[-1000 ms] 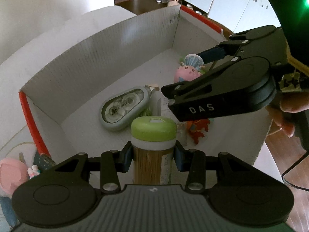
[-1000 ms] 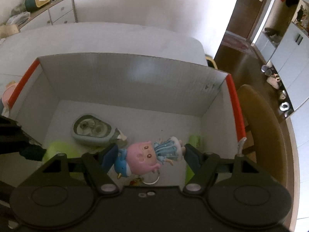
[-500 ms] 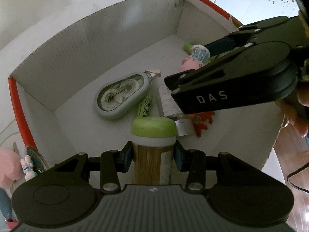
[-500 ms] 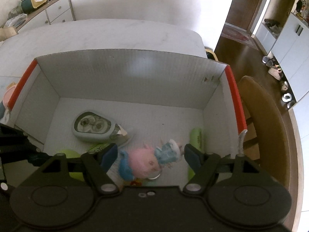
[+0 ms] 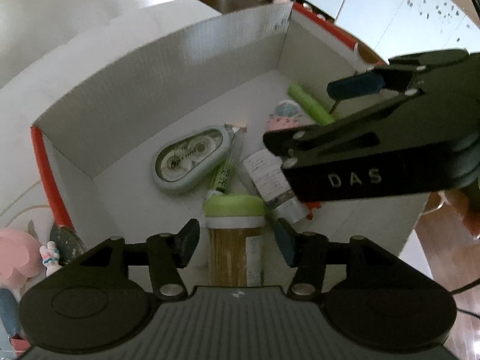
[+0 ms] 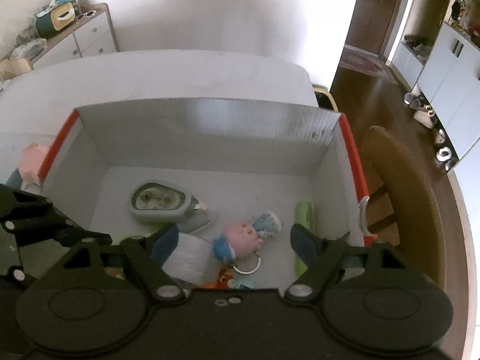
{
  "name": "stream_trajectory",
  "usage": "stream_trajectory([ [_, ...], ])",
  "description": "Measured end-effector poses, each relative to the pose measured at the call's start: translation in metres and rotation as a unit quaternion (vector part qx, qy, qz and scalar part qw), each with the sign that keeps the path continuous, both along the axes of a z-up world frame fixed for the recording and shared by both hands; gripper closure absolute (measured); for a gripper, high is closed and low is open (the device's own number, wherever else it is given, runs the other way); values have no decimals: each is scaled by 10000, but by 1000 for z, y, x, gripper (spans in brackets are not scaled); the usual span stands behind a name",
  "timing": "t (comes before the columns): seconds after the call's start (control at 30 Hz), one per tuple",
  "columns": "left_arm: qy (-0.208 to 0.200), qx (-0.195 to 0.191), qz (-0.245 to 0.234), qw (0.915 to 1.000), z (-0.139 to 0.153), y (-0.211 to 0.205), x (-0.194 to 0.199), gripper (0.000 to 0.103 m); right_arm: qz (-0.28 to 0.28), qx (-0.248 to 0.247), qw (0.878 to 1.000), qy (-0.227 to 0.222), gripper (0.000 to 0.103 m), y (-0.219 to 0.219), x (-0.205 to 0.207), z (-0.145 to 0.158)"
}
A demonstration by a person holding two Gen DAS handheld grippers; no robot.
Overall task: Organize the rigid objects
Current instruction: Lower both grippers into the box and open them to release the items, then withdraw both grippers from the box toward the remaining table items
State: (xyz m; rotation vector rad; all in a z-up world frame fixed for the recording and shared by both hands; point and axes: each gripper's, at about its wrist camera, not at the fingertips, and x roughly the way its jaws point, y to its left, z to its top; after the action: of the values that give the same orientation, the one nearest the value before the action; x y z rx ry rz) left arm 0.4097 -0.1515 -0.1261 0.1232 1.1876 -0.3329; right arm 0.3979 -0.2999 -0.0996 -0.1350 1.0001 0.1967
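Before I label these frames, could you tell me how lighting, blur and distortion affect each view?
Left wrist view: fisheye bends the box walls; cabinets at top are overexposed, the left gripper body dark. Right wrist view: back wall blown out, pink figure keychain soft and slightly blurred, right gripper body near-black.

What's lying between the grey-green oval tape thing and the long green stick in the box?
In the right wrist view, the pink-and-blue toy figure keychain lies on the white box floor between the correction tape dispenser and the green stick.
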Motion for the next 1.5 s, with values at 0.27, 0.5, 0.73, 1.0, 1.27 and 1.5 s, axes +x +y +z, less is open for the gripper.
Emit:
stream_trajectory([
  [0.27,-446,-206,40,9988,27,-3,-28,49,-84,243,9995,-209,18,-3,-10,22],
  [0.5,-813,-351,80,9960,47,-1,-40,49,-142,469,9980,-399,16,1,-25,41],
  [0.73,-1031,-541,225,9929,60,14,-56,48,-192,704,9955,-597,14,3,-45,57],
  [1.0,-1287,-735,497,9877,77,40,-79,37,-158,977,9915,-846,11,6,-71,73],
  [1.27,-1543,-772,788,9818,91,70,-106,29,-92,1272,9854,-1126,2,21,-99,90],
  [1.5,-1688,-833,887,9781,95,100,-128,25,68,1414,9814,-1295,1,50,-122,93],
])
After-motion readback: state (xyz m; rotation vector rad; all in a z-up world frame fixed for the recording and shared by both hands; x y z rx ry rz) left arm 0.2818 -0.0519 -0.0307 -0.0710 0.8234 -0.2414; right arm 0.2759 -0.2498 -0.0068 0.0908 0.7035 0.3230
